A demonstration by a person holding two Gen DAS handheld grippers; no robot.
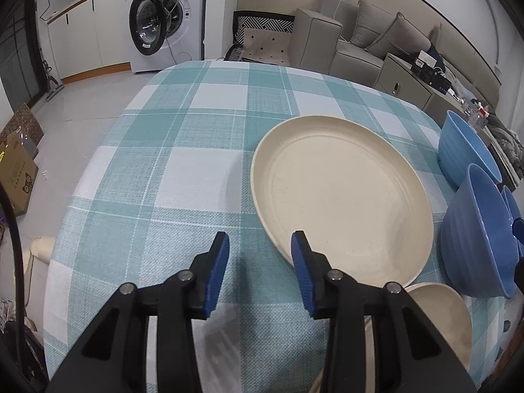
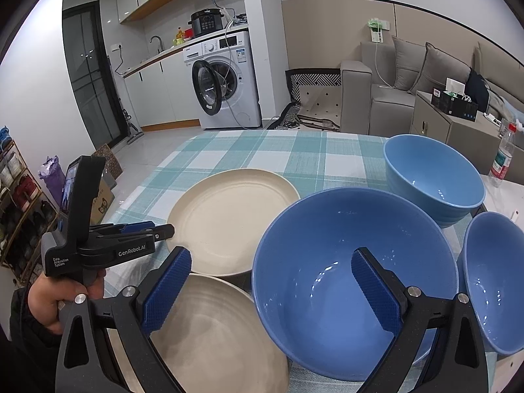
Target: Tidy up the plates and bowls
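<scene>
Left jaws: the left gripper [image 1: 260,268] points down at the checked table [image 1: 183,170] with a gap between its blue pads [image 1: 216,275]; nothing sits between them, only bare cloth.
Left jaws' neighbour: the right pad tip overlaps the near rim of the large cream plate [image 1: 344,193]; whether it touches cannot be told.
Left hand pose: seen from the right wrist, a hand [image 2: 49,301] grips the handle from below, the tool tilted toward the plate.
Right jaws: the right gripper [image 2: 271,291] is spread wide and holds nothing, hanging over the near blue bowl [image 2: 327,262] and the near cream plate [image 2: 213,327].
Plates: the near plate lies just beside the large one.
Bowls: a far blue bowl [image 2: 432,177] and a right-hand blue bowl [image 2: 494,278] flank the near bowl.
</scene>
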